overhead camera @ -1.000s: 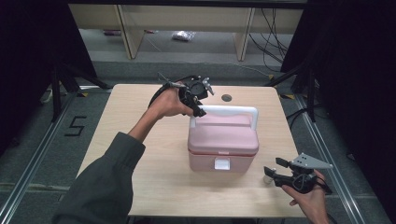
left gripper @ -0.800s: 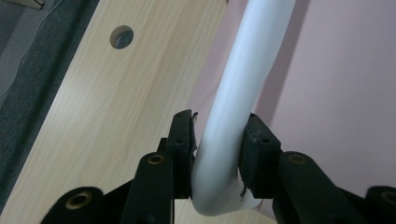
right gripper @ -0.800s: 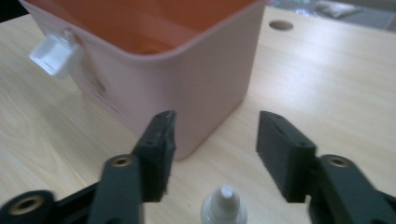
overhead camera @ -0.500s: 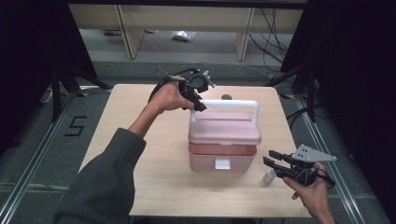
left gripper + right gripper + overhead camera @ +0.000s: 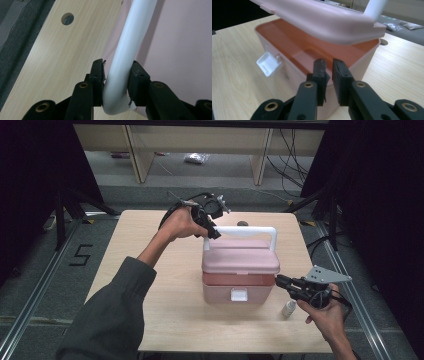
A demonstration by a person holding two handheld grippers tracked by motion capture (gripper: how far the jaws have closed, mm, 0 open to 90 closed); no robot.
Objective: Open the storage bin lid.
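- Left gripper [image 5: 210, 227] clamped on white handle [image 5: 247, 231] at its left bend, lid [image 5: 240, 260] raised ajar.
- Pink box [image 5: 240, 292] mid-table.
- Right gripper [image 5: 282, 282] at box's right near corner, jaws nearly closed, holding nothing.
- Small white bottle [image 5: 288, 309] just beside.

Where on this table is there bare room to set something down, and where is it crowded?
Bare wood lies left of the pink box, under the left forearm, and along the table front edge. Crowded: the front-right corner, where the right tongs and a small white bottle sit, and the back, where the left tongs grip the white handle.
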